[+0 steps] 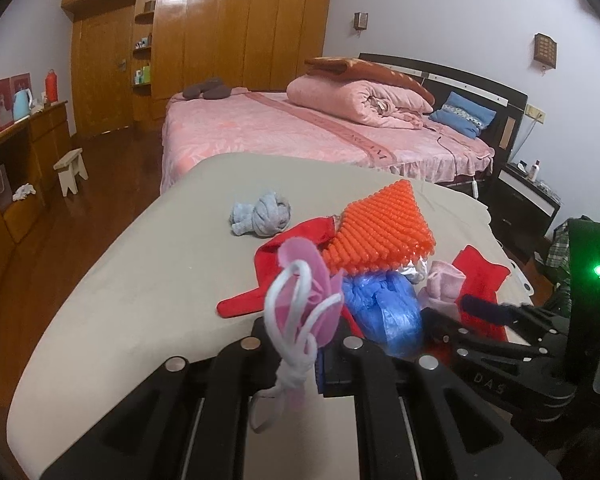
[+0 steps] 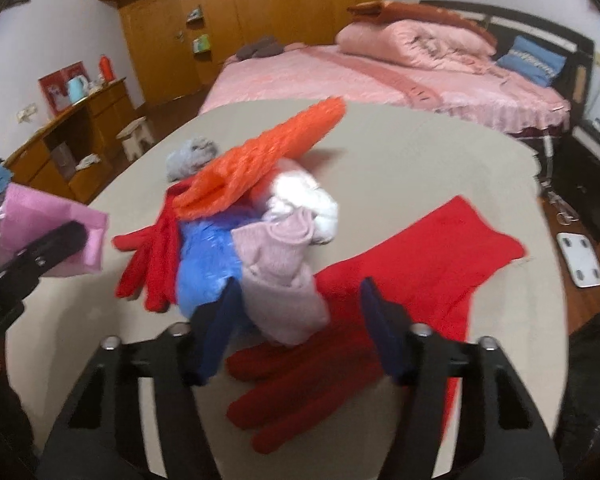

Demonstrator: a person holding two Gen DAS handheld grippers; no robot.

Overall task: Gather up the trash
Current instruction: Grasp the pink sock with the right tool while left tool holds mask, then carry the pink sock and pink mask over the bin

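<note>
My left gripper [image 1: 306, 344] is shut on a small pink paper bag [image 1: 312, 280] with white cord handles, held above the beige surface [image 1: 140, 280]; the bag [image 2: 48, 236] also shows at the left of the right wrist view. A heap lies ahead: an orange bumpy mat [image 2: 268, 152], a blue plastic bag [image 2: 204, 264], red gloves [image 2: 152, 256], a white cloth [image 2: 312, 200] and a pale pink knit piece [image 2: 284, 280]. My right gripper [image 2: 300, 316] straddles the knit piece; the right finger stands clear of it. Below lies another red glove [image 2: 400, 280].
A grey rolled sock [image 1: 264, 216] lies left of the heap. Behind stand a pink bed [image 1: 300, 128], a wooden wardrobe [image 1: 220, 40] and a small stool [image 1: 70, 170]. A white scale [image 2: 582, 256] lies on the floor at right.
</note>
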